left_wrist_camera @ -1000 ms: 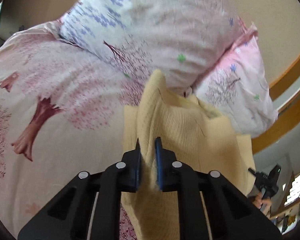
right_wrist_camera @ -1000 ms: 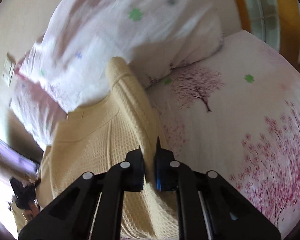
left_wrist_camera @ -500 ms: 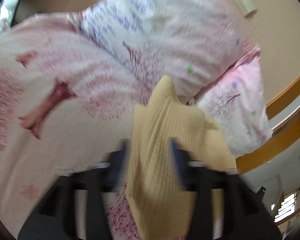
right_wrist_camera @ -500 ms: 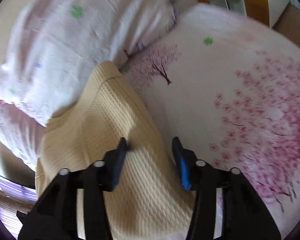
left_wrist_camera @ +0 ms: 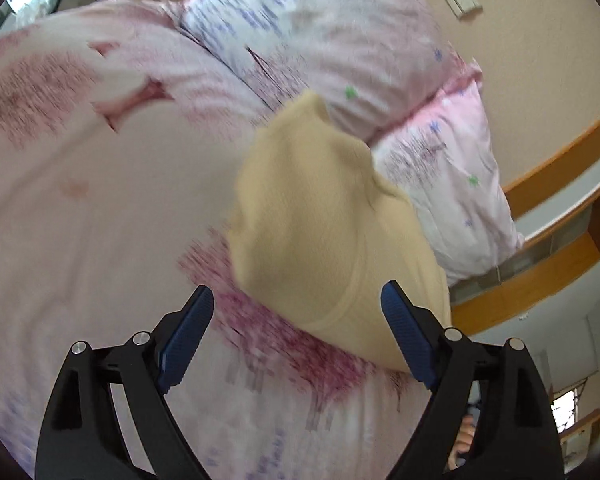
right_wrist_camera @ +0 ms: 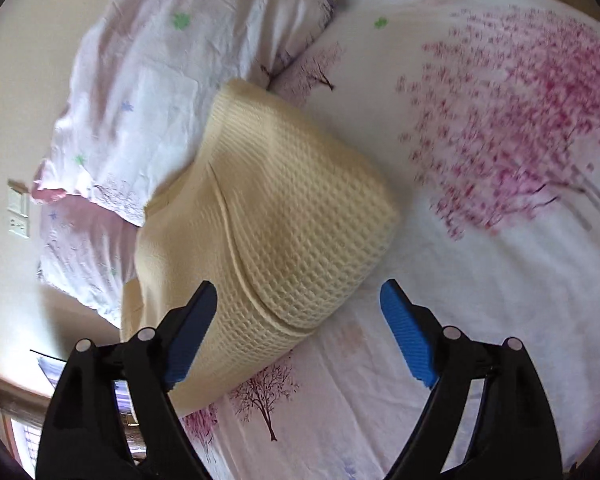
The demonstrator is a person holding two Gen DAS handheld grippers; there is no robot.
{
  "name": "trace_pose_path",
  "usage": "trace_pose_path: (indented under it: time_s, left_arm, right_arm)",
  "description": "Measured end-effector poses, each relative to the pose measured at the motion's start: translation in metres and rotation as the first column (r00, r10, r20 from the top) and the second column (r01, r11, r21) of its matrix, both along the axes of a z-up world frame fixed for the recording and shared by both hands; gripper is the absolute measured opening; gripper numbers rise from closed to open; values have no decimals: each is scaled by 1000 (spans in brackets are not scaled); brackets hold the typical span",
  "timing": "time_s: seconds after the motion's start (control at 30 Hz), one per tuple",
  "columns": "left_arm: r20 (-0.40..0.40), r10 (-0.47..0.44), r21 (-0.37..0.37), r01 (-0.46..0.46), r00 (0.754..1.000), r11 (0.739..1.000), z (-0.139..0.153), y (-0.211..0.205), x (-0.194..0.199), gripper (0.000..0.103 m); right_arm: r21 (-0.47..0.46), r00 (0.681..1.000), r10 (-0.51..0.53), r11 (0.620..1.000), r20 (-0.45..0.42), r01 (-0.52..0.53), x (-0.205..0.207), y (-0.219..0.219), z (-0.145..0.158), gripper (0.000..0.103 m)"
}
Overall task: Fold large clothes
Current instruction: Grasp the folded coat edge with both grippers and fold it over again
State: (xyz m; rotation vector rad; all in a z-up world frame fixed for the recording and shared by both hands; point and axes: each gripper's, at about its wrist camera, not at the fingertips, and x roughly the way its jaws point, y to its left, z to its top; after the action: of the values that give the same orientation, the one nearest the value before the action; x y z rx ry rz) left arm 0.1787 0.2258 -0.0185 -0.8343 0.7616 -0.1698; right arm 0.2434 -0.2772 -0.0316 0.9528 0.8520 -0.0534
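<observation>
A cream-yellow waffle-knit garment (left_wrist_camera: 320,220) lies folded on the bed sheet, its far end against the pillows; it also shows in the right wrist view (right_wrist_camera: 268,220). My left gripper (left_wrist_camera: 298,312) is open and empty, jaws wide apart, just short of the garment's near edge. My right gripper (right_wrist_camera: 298,308) is open and empty too, above the garment's near corner, its left finger (right_wrist_camera: 188,332) over the cloth.
The bed sheet (left_wrist_camera: 100,220) is white with pink tree prints and also shows in the right wrist view (right_wrist_camera: 500,240). Two floral pillows (left_wrist_camera: 340,32) (right_wrist_camera: 180,60) lie behind the garment against a beige wall. A wooden window frame (left_wrist_camera: 540,272) runs along the right.
Both grippers were shut on the garment a second ago. They have opened wide, let it go and drawn back; the garment now lies folded on the sheet.
</observation>
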Motion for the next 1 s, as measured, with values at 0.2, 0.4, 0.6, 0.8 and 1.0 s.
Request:
trace_pose_path:
  time_s: [0.2, 0.4, 0.6, 0.8, 1.0]
  left_arm:
    - [-54, 26, -29, -28, 998, 999, -19, -28, 14, 85]
    - [-84, 72, -89, -80, 994, 993, -35, -34, 29, 83]
    - [-99, 119, -148, -133, 988, 980, -44, -27, 41, 83]
    - [-106, 154, -196, -172, 982, 965, -50, -15, 56, 82]
    - [-57, 175, -240, -183, 983, 953, -55, -6, 55, 44]
  right_arm:
    - [80, 999, -49, 996, -7, 49, 11, 4, -17, 84]
    - [118, 998, -53, 992, 26, 50, 17, 8, -21, 79]
    - [148, 997, -63, 988, 52, 54, 23, 9, -23, 78]
    - [129, 993, -86, 989, 80, 75, 28, 11, -24, 69]
    - [162, 982, -90, 985, 168, 62, 19, 5, -27, 43]
